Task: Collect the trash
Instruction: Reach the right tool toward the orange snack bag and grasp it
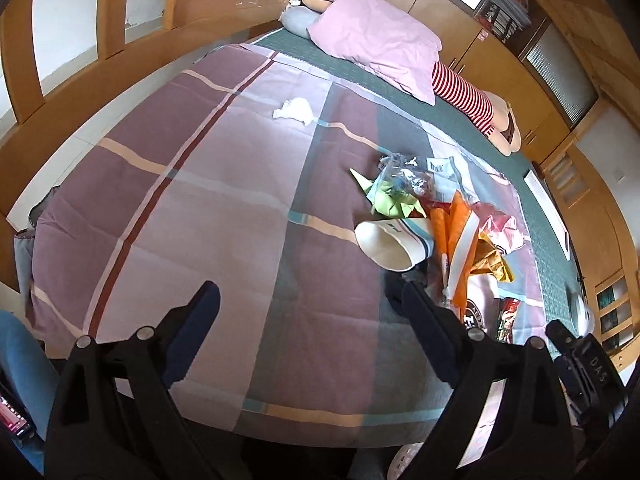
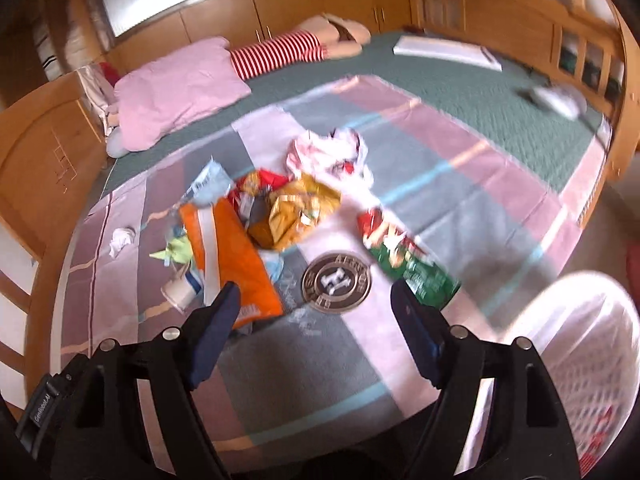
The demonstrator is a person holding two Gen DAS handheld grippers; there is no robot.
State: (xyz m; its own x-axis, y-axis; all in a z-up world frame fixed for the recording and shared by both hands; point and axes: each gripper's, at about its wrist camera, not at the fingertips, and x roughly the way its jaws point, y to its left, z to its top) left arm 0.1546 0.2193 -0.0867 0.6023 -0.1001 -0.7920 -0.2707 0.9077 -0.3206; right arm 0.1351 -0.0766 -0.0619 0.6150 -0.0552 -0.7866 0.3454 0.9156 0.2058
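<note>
Trash lies in a heap on the plaid bed sheet. In the left wrist view a white paper cup lies on its side beside green paper, an orange bag and a yellow wrapper. A crumpled tissue lies apart, farther up the bed. My left gripper is open over bare sheet, left of the cup. My right gripper is open and empty above a clear bag with a round silver badge, between the orange bag and a green snack bag.
A white mesh basket stands at the bed's near right edge. A pink pillow, a striped plush doll and a white flat box lie on the green mattress beyond. A wooden bed frame surrounds the bed.
</note>
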